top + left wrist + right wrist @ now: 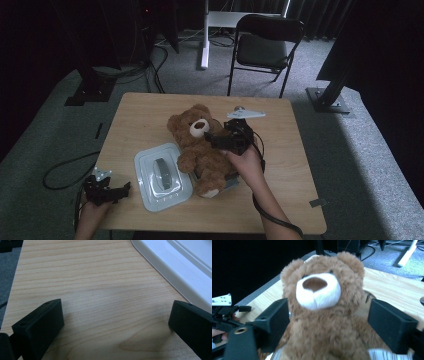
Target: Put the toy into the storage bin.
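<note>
Grey carpet and black curtains surround a light wooden table (150, 107), with a black folding chair (265, 45) standing behind it. From the high view, a brown plush teddy bear (200, 150) lies on its back near the middle of the table, and a pale rectangular plastic lid with a grey handle (162, 176) rests just beside it on its left. The right gripper (220, 140) is at the bear's chest, while the left gripper (117, 192) waits near the table's front left corner, well apart from the bear.

Along the left gripper view, the two black jaws stand wide apart over bare wood grain, holding nothing; the white rim of the lid (175, 272) passes the upper right corner.

Along the right gripper view, the jaws are spread on both sides of the bear's body (322, 322), below its white muzzle. They seem not to press the fur yet, though the left one is very close. I think the bear is light, soft and easily squeezed, not slippery; the narrow chest or an arm would give the firmest hold.
</note>
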`<state>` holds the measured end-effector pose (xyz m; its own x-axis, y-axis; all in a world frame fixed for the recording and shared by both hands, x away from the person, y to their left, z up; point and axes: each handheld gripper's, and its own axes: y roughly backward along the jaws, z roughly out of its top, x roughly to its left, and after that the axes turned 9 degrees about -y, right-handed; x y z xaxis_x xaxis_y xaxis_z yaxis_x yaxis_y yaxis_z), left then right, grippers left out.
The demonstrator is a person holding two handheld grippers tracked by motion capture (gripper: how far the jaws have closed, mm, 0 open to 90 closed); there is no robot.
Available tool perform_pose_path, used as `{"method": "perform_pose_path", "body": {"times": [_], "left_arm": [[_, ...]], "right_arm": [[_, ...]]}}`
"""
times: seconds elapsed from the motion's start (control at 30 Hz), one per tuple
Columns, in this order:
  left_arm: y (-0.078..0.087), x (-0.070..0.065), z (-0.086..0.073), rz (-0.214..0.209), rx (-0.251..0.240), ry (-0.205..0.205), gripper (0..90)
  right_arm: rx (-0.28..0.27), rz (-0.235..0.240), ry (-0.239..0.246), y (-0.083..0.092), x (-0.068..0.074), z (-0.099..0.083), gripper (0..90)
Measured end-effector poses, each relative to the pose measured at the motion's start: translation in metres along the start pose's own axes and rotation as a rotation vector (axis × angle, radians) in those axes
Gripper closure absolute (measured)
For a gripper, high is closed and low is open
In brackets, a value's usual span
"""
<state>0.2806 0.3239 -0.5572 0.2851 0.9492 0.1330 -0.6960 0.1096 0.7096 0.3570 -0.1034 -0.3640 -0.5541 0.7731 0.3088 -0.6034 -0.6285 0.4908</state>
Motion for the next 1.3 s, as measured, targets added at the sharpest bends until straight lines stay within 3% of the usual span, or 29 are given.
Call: {"method": "perform_pose_path", "body": {"times": [0.1,0.3,0.5,0.67,0.77,0.87,1.0,1.1,1.17,1.3], "left_arm": [[0.0,0.0,0.0,0.0,-0.001,0.0,0.5],[0.0,0.0,0.0,0.0,-0.001,0.0,0.5],[0.0,0.0,0.0,0.0,-0.001,0.0,0.5],[0.0,0.001,0.0,-0.002,-0.002,-0.004,0.5],[0.0,0.001,0.0,-0.002,-0.001,-0.005,0.5],[0.0,0.001,0.0,-0.002,-0.003,-0.003,0.5],[0.0,0.001,0.0,-0.003,-0.003,-0.004,0.6],[0.0,0.001,0.0,-0.002,-0.003,-0.004,0.6],[-0.001,0.001,0.0,-0.002,-0.004,-0.003,0.5],[-0.001,0.0,0.0,-0.004,-0.005,0.001,0.5]], "right_arm": [[0.016,0.013,0.007,-0.007,0.0,0.011,12.3],[0.021,-0.002,0.0,-0.02,0.004,0.031,12.0],[0.032,-0.022,0.024,-0.037,0.01,0.046,12.5],[0.064,-0.013,0.008,-0.051,0.008,0.052,13.5],[0.053,-0.002,-0.033,-0.059,0.008,0.055,13.6],[0.061,-0.013,-0.023,-0.069,0.012,0.059,14.1],[0.101,-0.024,-0.009,-0.079,0.012,0.056,15.3],[0.173,-0.041,0.0,-0.095,0.007,0.044,15.3],[0.176,-0.023,-0.024,-0.096,0.001,0.039,15.6],[0.203,-0.017,-0.021,-0.094,-0.003,0.032,17.4]]}}
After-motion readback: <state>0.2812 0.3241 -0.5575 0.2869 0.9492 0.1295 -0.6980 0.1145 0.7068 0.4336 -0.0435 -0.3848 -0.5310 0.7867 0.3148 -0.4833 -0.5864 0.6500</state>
